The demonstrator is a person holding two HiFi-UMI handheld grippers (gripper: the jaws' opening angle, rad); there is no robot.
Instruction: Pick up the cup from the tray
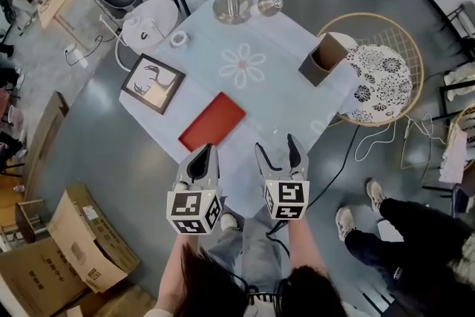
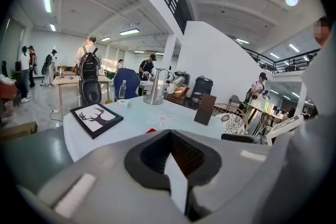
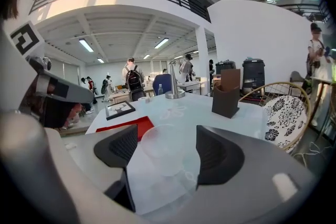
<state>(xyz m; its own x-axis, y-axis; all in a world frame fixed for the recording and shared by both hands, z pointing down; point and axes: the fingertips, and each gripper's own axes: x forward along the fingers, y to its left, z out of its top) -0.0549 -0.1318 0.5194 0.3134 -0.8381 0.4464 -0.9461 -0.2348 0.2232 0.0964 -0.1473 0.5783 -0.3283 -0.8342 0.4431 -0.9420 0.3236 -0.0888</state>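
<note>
Scanning left to right: left tool (image 1: pixel 202 152), jaws closed together with nothing in them, hovers at the near edge of the tabletop (image 1: pixel 286 41). One red tray (image 1: pixel 213 120) lies bare just ahead of it. One clear cup (image 3: pixel 164 150), upright, sits off the tray to its right, between the jaws of the right tool (image 1: pixel 277 151). Those jaws are spread wide and the pads look just clear of the cup's wall, so I judge no grip. Cannot tell whether the cup rests on the tabletop. Right tool is nearer, with the cup straight ahead along its jaws. Count: two tools, one tray, one cup.
</note>
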